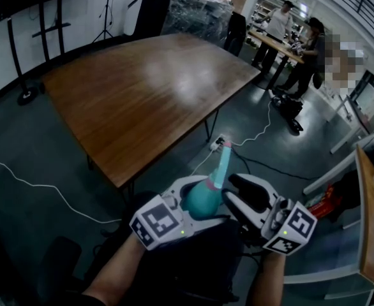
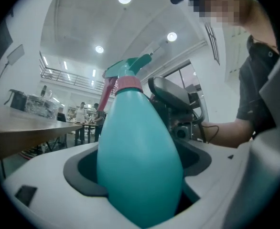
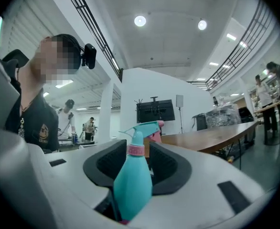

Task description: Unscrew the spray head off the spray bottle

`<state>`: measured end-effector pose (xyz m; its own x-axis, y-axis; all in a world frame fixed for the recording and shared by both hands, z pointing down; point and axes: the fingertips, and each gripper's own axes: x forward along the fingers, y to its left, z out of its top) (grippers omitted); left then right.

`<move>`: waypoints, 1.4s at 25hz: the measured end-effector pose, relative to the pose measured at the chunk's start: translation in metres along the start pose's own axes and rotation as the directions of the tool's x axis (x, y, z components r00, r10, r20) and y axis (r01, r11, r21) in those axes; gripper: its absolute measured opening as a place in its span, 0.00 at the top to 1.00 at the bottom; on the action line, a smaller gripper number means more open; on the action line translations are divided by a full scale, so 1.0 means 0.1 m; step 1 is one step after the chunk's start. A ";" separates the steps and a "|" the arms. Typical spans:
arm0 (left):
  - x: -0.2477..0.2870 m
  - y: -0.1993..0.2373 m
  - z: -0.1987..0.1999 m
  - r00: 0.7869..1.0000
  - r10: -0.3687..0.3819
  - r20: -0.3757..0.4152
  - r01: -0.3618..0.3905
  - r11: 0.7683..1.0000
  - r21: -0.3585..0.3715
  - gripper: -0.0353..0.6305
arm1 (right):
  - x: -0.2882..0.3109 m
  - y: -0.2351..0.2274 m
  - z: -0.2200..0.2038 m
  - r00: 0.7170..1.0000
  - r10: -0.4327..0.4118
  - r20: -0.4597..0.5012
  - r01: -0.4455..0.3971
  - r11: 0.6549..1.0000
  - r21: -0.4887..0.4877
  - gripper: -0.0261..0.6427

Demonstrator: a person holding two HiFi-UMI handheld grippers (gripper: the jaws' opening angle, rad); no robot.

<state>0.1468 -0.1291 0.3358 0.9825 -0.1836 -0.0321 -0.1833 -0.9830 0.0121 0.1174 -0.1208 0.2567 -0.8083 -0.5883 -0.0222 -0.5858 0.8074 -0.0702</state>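
Observation:
A teal spray bottle (image 1: 204, 201) with a pink collar (image 3: 135, 150) and a teal spray head (image 1: 224, 153) is held in the air in front of the person. My left gripper (image 1: 196, 195) is shut on its fat body (image 2: 137, 151), with the head pointing up and away. Facing it from the right, my right gripper (image 1: 239, 197) stands wide. In the right gripper view its dark pads (image 3: 166, 163) flank the bottle's neck and spray head (image 3: 142, 127) with a gap on each side. How the bottle's base sits in the jaws is hidden.
A large brown wooden table (image 1: 142, 88) stands ahead, its near corner just beyond the grippers. A white cable and power strip (image 1: 217, 144) lie on the dark floor. People (image 1: 279, 24) work at a bench at the back right. Another desk edge (image 1: 372, 228) is at the far right.

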 end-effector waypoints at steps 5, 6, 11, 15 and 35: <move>0.00 0.21 -0.09 0.991 0.129 -0.042 -0.129 0.991 0.020 0.31 | 0.08 -0.05 -0.06 0.986 -0.160 -0.041 0.159 0.987 -0.016 0.74; 0.01 0.23 -0.11 0.988 0.146 -0.048 -0.145 0.989 0.022 0.31 | 0.11 -0.03 -0.09 0.983 -0.175 -0.049 0.174 0.985 -0.018 0.74; 0.04 0.31 -0.20 0.971 0.221 -0.089 -0.215 0.974 0.071 0.31 | 0.24 -0.07 -0.22 0.955 -0.282 -0.086 0.279 0.959 -0.046 0.74; 0.03 0.30 -0.22 0.966 0.233 -0.110 -0.224 0.970 0.093 0.31 | 0.26 -0.07 -0.23 0.948 -0.304 -0.093 0.300 0.952 -0.058 0.74; 0.01 -0.27 -0.12 0.990 -0.116 -0.081 0.122 0.990 0.075 0.31 | -0.01 0.16 -0.17 0.990 0.117 -0.078 -0.115 0.993 0.026 0.74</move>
<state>0.1535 -0.1026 0.3478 0.9966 -0.0676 0.0474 -0.0643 -0.9957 -0.0671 0.1080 -0.1069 0.2727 -0.8734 -0.4847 0.0473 -0.4870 0.8684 -0.0931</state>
